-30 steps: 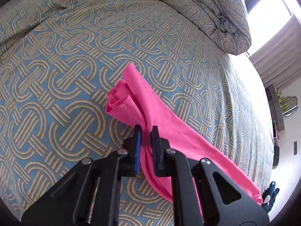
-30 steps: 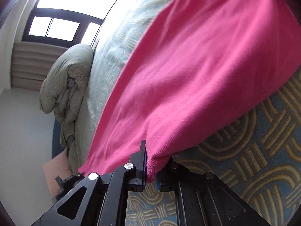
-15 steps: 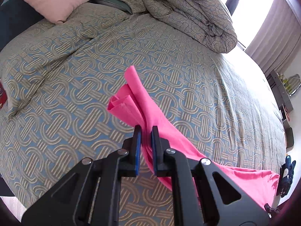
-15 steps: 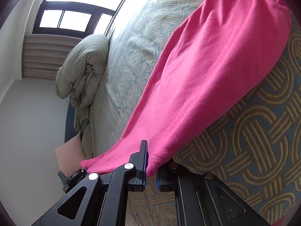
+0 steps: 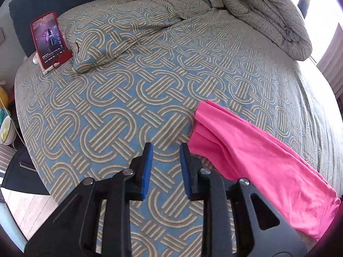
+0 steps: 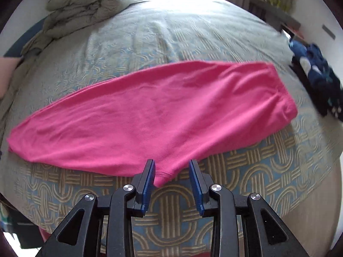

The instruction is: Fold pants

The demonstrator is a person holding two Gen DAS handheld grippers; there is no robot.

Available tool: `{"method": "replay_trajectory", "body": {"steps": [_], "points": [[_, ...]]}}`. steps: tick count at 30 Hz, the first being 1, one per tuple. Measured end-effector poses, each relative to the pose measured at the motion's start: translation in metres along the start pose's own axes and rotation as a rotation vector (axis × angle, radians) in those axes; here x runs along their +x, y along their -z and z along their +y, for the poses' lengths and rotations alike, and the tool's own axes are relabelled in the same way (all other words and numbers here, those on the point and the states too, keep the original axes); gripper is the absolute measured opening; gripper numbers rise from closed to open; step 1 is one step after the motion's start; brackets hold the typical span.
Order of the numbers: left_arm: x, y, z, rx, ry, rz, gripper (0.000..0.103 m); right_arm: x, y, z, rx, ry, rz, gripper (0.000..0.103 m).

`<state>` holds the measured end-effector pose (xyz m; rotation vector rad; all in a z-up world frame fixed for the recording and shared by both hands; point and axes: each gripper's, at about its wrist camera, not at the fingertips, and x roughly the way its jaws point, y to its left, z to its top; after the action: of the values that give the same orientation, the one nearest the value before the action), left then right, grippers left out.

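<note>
The pink pants (image 6: pixel 163 113) lie flat on the patterned bedspread (image 6: pixel 171 34), folded lengthwise, waistband to the right in the right wrist view. They also show in the left wrist view (image 5: pixel 257 154), stretching to the lower right. My left gripper (image 5: pixel 165 150) is open and empty, just left of the leg-cuff end. My right gripper (image 6: pixel 171 167) is open, with a corner of the pants lying between the jaws, not clamped.
A red phone (image 5: pixel 50 39) leans against a patterned pillow (image 5: pixel 111 36) at the far left. A rolled duvet (image 5: pixel 268 12) lies at the bed's far side. Dark blue clothing (image 6: pixel 317 77) sits at the bed's right edge. The bed's near edge runs below the grippers.
Both grippers have opened and let go of the pants. The pants now lie flat on the bed. Both grippers have pulled back from the cloth.
</note>
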<state>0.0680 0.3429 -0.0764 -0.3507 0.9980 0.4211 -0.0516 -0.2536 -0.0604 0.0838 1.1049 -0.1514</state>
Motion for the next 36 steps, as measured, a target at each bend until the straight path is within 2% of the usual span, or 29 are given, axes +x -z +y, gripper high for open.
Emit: {"method": "replay_trajectory", "body": {"steps": [3, 7, 9, 11, 13, 15, 17, 18, 20, 22, 25, 26, 28, 30, 31, 33, 34, 35, 36], "points": [[0.003, -0.001, -0.006, 0.056, 0.016, -0.027, 0.034, -0.006, -0.008, 0.046, -0.158, -0.074, -0.032, 0.034], [0.015, 0.002, -0.014, 0.106, 0.053, 0.003, 0.034, 0.001, -0.027, 0.131, -0.379, -0.212, -0.024, 0.037], [0.019, 0.007, -0.015, 0.116, 0.084, 0.015, 0.034, 0.006, -0.032, 0.174, -0.516, -0.209, -0.041, 0.039], [0.025, 0.013, -0.014, 0.119, 0.115, 0.039, 0.034, 0.015, -0.034, 0.216, -0.668, -0.156, -0.064, 0.040], [0.032, 0.019, -0.011, 0.103, 0.162, 0.072, 0.034, 0.029, -0.037, 0.253, -0.786, -0.087, -0.069, 0.040], [0.035, 0.020, -0.006, 0.068, 0.237, 0.082, 0.034, 0.037, -0.039, 0.285, -0.891, -0.068, -0.082, 0.040], [0.038, 0.017, -0.004, 0.045, 0.337, 0.073, 0.034, 0.040, -0.038, 0.318, -0.993, -0.100, -0.098, 0.043], [0.041, 0.015, -0.004, 0.031, 0.391, 0.083, 0.034, 0.041, -0.039, 0.335, -1.037, -0.133, -0.098, 0.048], [0.051, 0.010, -0.004, 0.004, 0.438, 0.105, 0.034, 0.046, -0.044, 0.368, -1.087, -0.209, -0.093, 0.049], [0.058, 0.006, -0.006, 0.002, 0.442, 0.106, 0.034, 0.054, -0.057, 0.399, -1.077, -0.272, -0.071, 0.049], [0.058, 0.000, -0.009, 0.023, 0.415, 0.075, 0.007, 0.064, -0.076, 0.439, -1.040, -0.358, -0.021, 0.049], [0.056, -0.003, -0.007, 0.022, 0.404, 0.064, 0.003, 0.068, -0.081, 0.450, -1.034, -0.374, -0.009, 0.049], [0.039, -0.005, 0.003, 0.017, 0.368, -0.019, 0.003, 0.077, -0.091, 0.467, -1.023, -0.384, 0.008, 0.049], [0.028, -0.007, 0.013, 0.026, 0.336, -0.055, 0.004, 0.080, -0.096, 0.478, -1.018, -0.396, 0.013, 0.049], [0.028, -0.007, 0.020, 0.022, 0.280, -0.059, 0.003, 0.081, -0.097, 0.484, -1.019, -0.409, 0.016, 0.049], [0.030, -0.006, 0.031, 0.026, 0.093, -0.087, 0.003, 0.083, -0.099, 0.492, -1.026, -0.439, 0.023, 0.049], [0.031, -0.004, 0.037, 0.022, 0.045, -0.081, 0.003, 0.083, -0.098, 0.495, -1.032, -0.448, 0.024, 0.049], [0.033, -0.003, 0.043, -0.001, 0.055, -0.062, 0.003, 0.083, -0.096, 0.498, -1.040, -0.450, 0.021, 0.049], [0.033, -0.002, 0.047, -0.031, 0.099, -0.041, 0.003, 0.082, -0.094, 0.501, -1.049, -0.452, 0.016, 0.049]]}}
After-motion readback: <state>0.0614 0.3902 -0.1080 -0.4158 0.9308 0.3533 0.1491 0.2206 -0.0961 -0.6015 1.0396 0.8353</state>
